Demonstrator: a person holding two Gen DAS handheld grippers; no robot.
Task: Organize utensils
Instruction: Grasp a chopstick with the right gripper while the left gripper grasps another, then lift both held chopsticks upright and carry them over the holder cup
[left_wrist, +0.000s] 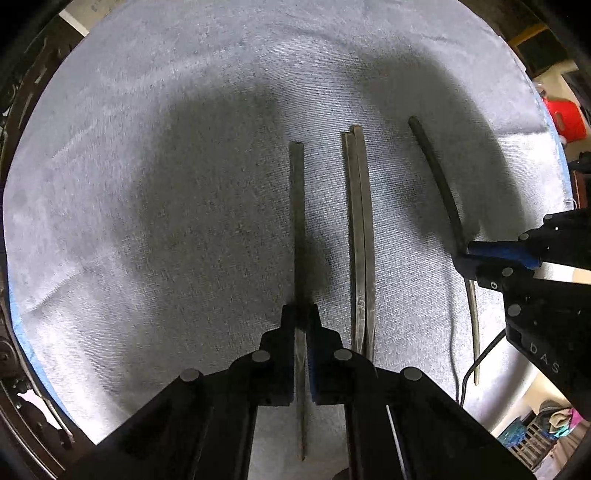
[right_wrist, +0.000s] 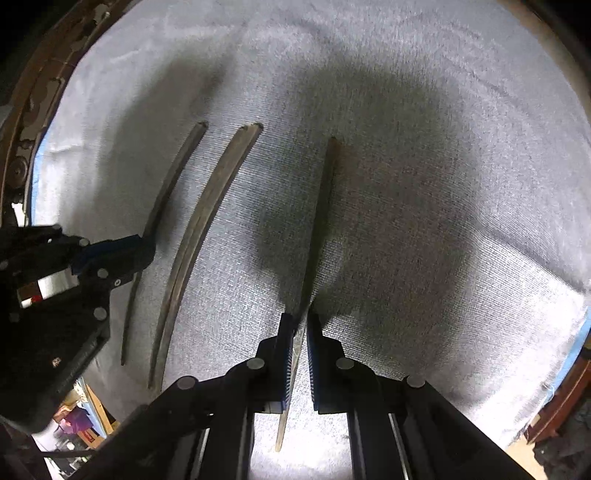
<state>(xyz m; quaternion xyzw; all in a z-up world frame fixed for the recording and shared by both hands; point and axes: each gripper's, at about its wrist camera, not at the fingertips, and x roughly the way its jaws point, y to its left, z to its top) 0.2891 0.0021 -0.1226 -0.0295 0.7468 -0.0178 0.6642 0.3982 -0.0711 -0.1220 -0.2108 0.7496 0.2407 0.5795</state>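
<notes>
Left gripper (left_wrist: 303, 321) and right gripper (right_wrist: 301, 325), jaws clamped

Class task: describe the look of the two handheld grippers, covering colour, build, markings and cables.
Both the left gripper and the right gripper are matte black with angular linkage arms, round grey pivot pins and blue ribbed pads inside the jaws. The right one carries white lettering and a thin black cable.

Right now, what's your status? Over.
Left gripper shut on left chopstick. Right gripper shut on right chopstick. Paired chopsticks lie between on grey towel. Nothing in the way.
</notes>
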